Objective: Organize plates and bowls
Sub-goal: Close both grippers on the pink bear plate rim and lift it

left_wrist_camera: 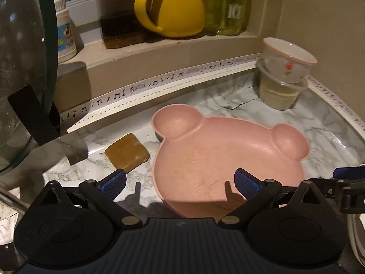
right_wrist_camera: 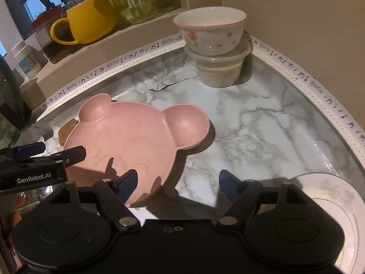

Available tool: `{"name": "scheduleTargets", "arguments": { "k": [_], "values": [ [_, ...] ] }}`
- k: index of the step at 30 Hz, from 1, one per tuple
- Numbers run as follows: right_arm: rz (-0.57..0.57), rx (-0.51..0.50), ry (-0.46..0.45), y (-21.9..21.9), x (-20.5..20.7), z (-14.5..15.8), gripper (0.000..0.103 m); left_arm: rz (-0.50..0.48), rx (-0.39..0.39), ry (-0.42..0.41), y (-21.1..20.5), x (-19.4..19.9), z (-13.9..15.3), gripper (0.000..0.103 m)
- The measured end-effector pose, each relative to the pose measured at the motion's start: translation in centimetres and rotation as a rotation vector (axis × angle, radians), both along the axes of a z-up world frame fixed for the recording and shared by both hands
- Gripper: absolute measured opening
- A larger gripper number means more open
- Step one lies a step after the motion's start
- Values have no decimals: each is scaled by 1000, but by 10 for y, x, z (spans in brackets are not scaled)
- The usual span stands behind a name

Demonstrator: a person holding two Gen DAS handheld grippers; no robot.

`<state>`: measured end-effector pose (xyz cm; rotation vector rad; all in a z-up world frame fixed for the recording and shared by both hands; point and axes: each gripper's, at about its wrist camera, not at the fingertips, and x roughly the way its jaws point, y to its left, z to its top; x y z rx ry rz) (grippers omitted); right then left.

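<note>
Pink bear plate flat on desk, ears toward the wall, both grippers' jaws open and empty, white plate only in right view

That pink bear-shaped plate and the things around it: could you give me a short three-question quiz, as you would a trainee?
1. True or false: the pink bear-shaped plate has food in it.
2. What does the white floral bowl sit on?
A. the marble counter
B. a lidded plastic container
C. the yellow mug
3. Name the brown block beside the bear plate's left ear in the left wrist view.

Key
1. False; it is empty.
2. B, the lidded plastic container.
3. A brown bar, seemingly soap.
</note>
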<state>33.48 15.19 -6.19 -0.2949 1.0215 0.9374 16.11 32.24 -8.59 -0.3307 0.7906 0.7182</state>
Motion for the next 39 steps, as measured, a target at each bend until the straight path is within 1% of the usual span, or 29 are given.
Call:
{"name": "scheduleTargets", "arguments": {
  "k": [1, 3, 5, 6, 8, 10, 12, 14, 15, 17, 19, 24, 26, 29, 32, 36, 39],
  "values": [
    [2, -4, 7, 3, 0, -2, 75, 5, 0, 7, 2, 1, -2, 101],
    [6, -13, 20, 8, 1, -7, 67, 7, -5, 9, 6, 2, -6, 100],
    [6, -21, 29, 12, 1, -11, 61, 12, -16, 15, 10, 3, -9, 91],
    [4, -24, 33, 14, 2, -13, 58, 16, -29, 16, 13, 4, -11, 89],
    [2, -30, 38, 16, 2, -16, 52, 26, -45, 19, 17, 5, -14, 76],
    [3, -33, 42, 18, 3, -18, 49, 28, -55, 24, 19, 6, -16, 70],
    [2, -38, 47, 19, 4, -21, 42, 30, -63, 26, 22, 7, -17, 64],
    [-8, -39, 54, 19, 5, -23, 37, 34, -69, 26, 24, 8, -18, 54],
    [-15, -37, 60, 19, 6, -24, 35, 38, -77, 25, 25, 8, -19, 51],
    [-22, -27, 74, 18, 8, -26, 33, 50, -102, 24, 28, 8, -21, 41],
    [-26, -20, 75, 17, 8, -25, 29, 65, -121, 22, 31, 7, -22, 38],
    [-21, -4, 74, 16, 6, -22, 15, 96, -161, -1, 36, 3, -24, 24],
    [-24, -3, 66, 16, 4, -21, 12, 102, -161, -6, 35, 2, -22, 21],
    [-41, -4, 59, 15, 3, -20, 13, 100, -163, -8, 34, 1, -21, 19],
    [-47, 0, 46, 12, 2, -18, 12, 93, -162, -10, 31, 0, -18, 18],
    [-46, 9, 10, 5, -3, -11, 12, 80, -141, -7, 22, 0, -12, 18],
    [-40, 16, -17, -2, -6, -4, 12, 83, -156, -13, 18, -1, -8, 18]
  ]
}}
